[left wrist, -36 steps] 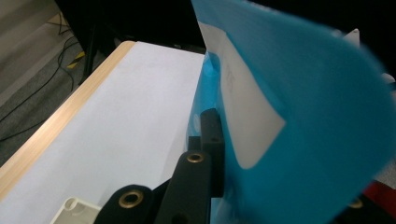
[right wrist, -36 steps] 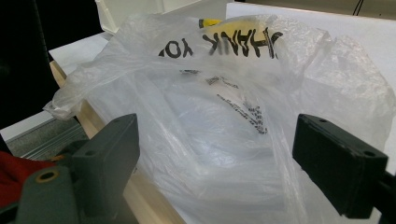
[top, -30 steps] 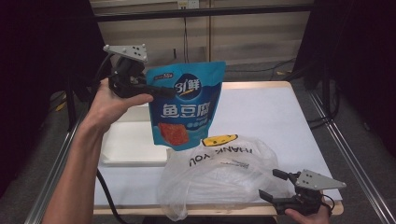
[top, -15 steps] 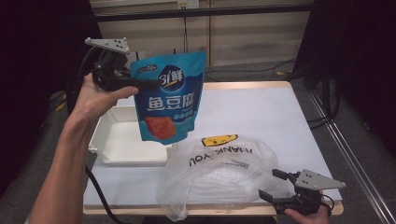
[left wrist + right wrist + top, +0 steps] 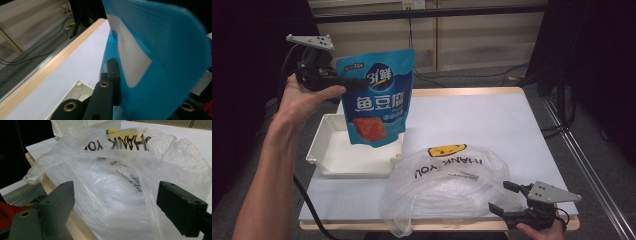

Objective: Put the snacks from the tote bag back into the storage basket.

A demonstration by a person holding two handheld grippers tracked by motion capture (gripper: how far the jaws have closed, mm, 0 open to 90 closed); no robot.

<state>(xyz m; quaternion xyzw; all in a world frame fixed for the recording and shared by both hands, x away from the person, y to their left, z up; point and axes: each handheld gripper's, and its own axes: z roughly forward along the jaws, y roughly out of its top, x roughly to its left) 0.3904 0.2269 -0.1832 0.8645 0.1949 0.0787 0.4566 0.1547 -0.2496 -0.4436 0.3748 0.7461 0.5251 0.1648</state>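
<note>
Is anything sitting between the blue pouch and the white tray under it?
Nothing visible. The left hand-held gripper holds the blue pouch by its upper edge, hanging over the white tray, which looks empty where it shows. The plastic bag lies off to the side, by the right hand-held gripper.

Table [image 5: 492,115] — white tray [image 5: 329,157], plastic bag [image 5: 447,190].

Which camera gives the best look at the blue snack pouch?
The high view: the blue snack pouch shows whole, printed front readable, hanging above the white tray from the left gripper. The left gripper view catches its back up close. The right gripper view faces the plastic bag.
</note>
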